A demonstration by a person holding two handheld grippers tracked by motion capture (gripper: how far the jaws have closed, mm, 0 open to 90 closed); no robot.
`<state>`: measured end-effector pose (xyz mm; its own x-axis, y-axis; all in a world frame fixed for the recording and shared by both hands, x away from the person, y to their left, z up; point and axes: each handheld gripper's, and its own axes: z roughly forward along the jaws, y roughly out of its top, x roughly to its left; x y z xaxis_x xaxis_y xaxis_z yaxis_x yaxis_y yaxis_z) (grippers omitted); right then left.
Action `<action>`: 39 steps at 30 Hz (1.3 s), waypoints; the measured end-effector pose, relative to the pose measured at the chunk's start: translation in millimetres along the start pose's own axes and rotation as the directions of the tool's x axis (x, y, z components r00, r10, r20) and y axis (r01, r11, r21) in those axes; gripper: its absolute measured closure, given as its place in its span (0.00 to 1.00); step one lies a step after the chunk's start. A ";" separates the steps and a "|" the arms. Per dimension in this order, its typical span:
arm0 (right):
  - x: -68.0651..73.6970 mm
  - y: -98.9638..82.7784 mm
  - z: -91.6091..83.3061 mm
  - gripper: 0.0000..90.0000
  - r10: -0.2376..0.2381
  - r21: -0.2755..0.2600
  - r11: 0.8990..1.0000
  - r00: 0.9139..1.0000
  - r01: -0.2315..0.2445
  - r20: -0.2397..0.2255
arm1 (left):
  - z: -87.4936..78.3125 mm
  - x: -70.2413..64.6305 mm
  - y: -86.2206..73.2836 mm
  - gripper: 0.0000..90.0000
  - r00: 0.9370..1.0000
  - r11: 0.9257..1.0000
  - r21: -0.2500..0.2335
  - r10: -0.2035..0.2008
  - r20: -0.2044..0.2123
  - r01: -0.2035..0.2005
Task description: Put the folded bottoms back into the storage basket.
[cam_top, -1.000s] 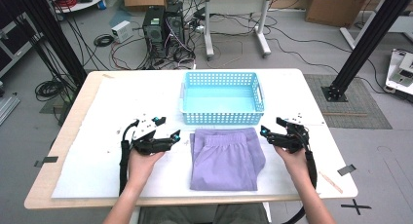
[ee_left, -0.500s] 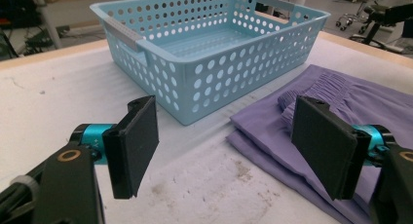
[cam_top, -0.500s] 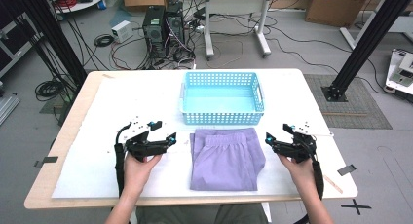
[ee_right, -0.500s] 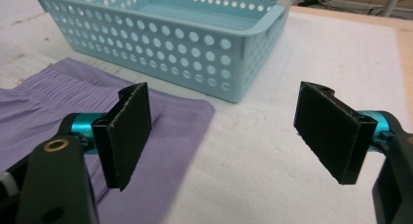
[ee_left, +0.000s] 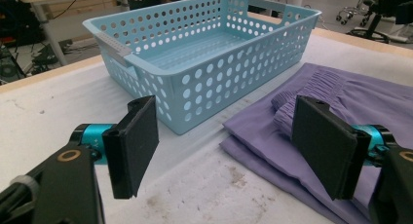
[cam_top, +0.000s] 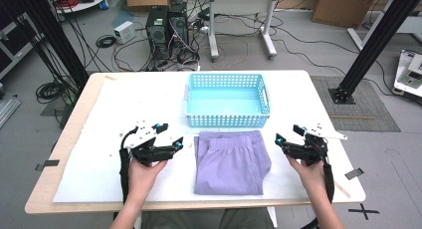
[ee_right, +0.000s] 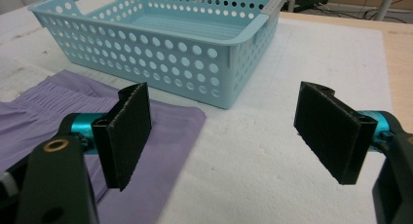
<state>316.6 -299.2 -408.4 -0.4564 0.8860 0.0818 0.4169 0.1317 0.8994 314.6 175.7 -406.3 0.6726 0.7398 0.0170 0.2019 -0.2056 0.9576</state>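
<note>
Folded lilac fabric garment with a gathered elastic waistband [cam_top: 232, 162]: it lies flat on the white sheet covering the wooden table [cam_top: 99, 124], its waistband edge just beside the near wall of the light-blue perforated plastic basket [cam_top: 227, 100]. From the high view you see the garment as a neat rectangle with a fold line running down its middle. Your left gripper view adds what the high view cannot resolve: layered fold edges stacked at the garment's corner [ee_left: 272, 146], the ribbed gathering of the waistband, and brownish smudges on the sheet beside it. Your right gripper view shows the garment's opposite corner [ee_right: 165, 131] lying smooth and thin, close to the basket's wall [ee_right: 160, 63].

The basket's floor is bare in all three views.

Your left gripper [cam_top: 169, 142] sits to the left of the garment, near but apart from it; its jaws stand wide apart and hold nothing. Your right gripper [cam_top: 286, 139] sits to the right of the garment, likewise near and apart, jaws spread wide and empty. Both point inward toward the garment. Beyond the basket, the high view shows computer towers [cam_top: 166, 25] and cables on the floor.
</note>
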 end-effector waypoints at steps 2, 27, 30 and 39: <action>0.4 -0.4 1.0 0.24 -0.003 0.004 1.000 1.000 0.003 0.001 | -0.5 -1.7 0.2 0.29 1.000 1.000 -0.001 0.004 -0.006 -0.004; 25.4 -13.6 -6.6 0.27 -0.090 0.047 0.995 0.996 0.091 -0.013 | 16.7 -25.2 -13.3 0.31 0.990 0.993 0.106 -0.058 0.130 0.045; 31.9 -17.8 -5.6 0.27 -0.073 0.078 0.994 0.997 0.075 -0.032 | 20.7 -33.0 -17.2 0.33 0.987 0.988 0.142 -0.080 0.140 0.060; 43.6 -26.7 -1.9 0.27 -0.018 0.151 0.988 0.997 0.028 -0.072 | 26.0 -45.7 -25.5 0.33 0.967 0.954 0.250 -0.206 0.152 0.164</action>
<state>284.1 -265.0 -428.0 -0.5190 0.8493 0.0967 0.5178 0.2225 0.8261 297.2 130.5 -439.1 0.7171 0.6598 -0.2244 0.4810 -0.2356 0.8445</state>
